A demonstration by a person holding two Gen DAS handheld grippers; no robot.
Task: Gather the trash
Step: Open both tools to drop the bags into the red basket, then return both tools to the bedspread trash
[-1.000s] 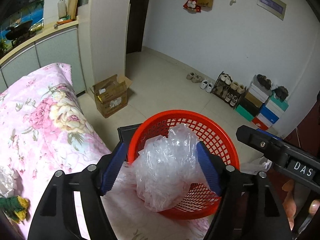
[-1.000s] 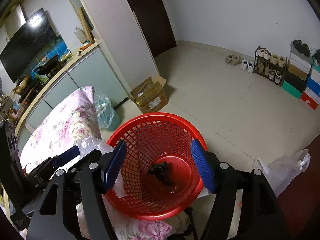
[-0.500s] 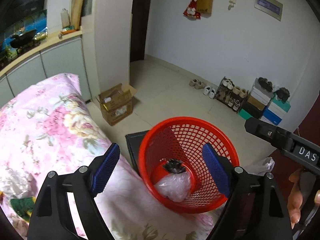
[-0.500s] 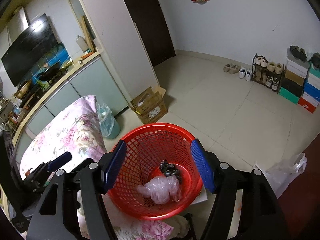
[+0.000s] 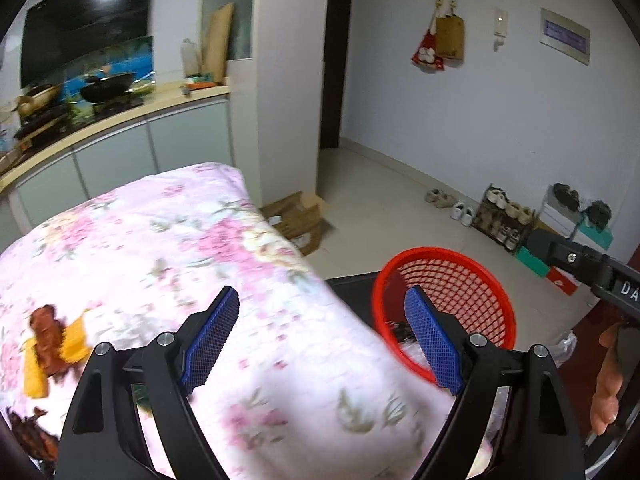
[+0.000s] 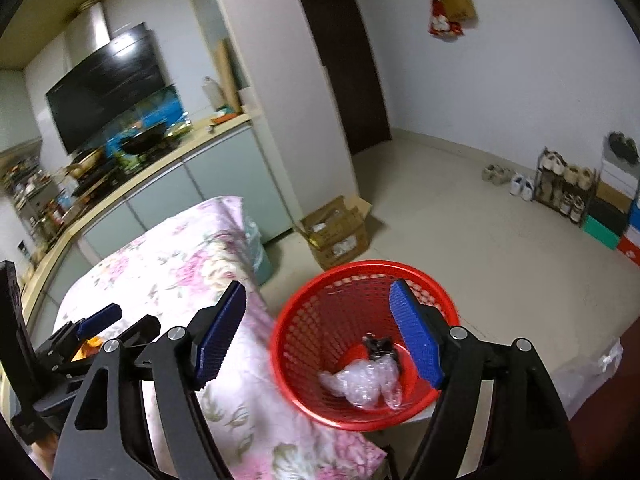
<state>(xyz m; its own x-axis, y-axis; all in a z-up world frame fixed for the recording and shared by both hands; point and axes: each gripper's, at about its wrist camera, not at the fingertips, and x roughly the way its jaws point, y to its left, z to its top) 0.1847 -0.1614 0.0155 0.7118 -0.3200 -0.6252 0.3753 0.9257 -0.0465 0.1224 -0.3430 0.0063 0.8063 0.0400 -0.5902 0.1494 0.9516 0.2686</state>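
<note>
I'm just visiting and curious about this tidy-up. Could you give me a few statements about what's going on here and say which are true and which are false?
1. The red basket holds a crumpled clear plastic bag. True.
2. The left gripper is gripping the bag. False: nothing is between its jaws.
3. The basket is empty. False: the bag and a small dark scrap lie inside.
4. Yellow and brown wrappers lie on the floral cloth. True.
</note>
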